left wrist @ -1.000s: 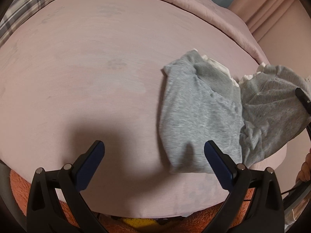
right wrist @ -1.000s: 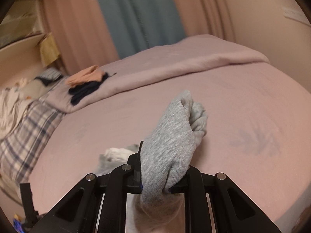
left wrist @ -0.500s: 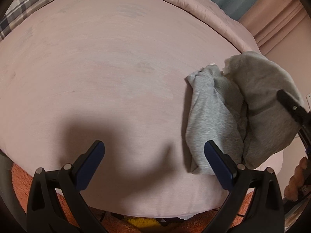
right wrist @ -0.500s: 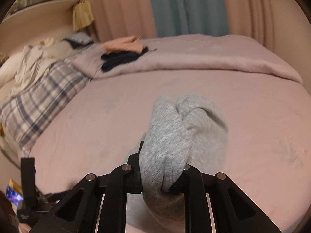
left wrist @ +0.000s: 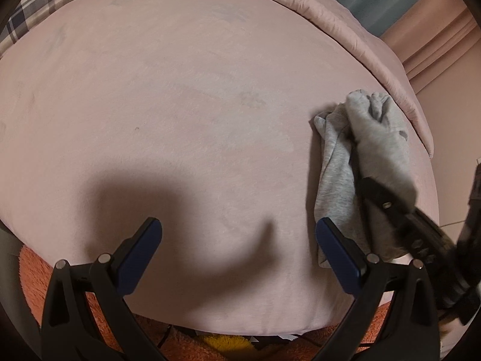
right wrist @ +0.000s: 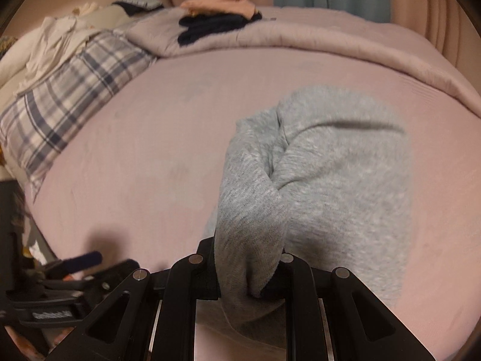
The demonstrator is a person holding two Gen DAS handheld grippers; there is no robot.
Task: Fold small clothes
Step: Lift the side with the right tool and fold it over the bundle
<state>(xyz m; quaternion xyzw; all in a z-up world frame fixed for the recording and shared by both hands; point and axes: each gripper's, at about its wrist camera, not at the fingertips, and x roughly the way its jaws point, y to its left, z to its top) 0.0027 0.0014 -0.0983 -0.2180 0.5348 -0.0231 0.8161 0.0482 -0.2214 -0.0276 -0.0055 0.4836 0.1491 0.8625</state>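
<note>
A small grey knit garment [right wrist: 324, 174] lies bunched on the pink bed sheet [right wrist: 150, 156]. My right gripper [right wrist: 246, 279] is shut on a thick fold of it, and the cloth drapes forward over the rest of the piece. In the left wrist view the same grey garment [left wrist: 339, 174] sits at the right edge of the bed. The right gripper's black finger [left wrist: 387, 201] lies across it there. My left gripper [left wrist: 237, 252] hangs open above bare sheet to the left of the garment, with nothing between its blue pads.
A plaid pillow [right wrist: 69, 105] and white bedding [right wrist: 51, 42] lie at the far left. Folded dark and peach clothes [right wrist: 219, 21] rest on the rolled pink duvet [right wrist: 330, 42] at the back. An orange rug [left wrist: 33, 273] shows below the bed edge.
The right gripper swung the held grey fold over and down onto the rest of the garment, so the piece is now narrower. The left gripper drifted left, away from the cloth.
</note>
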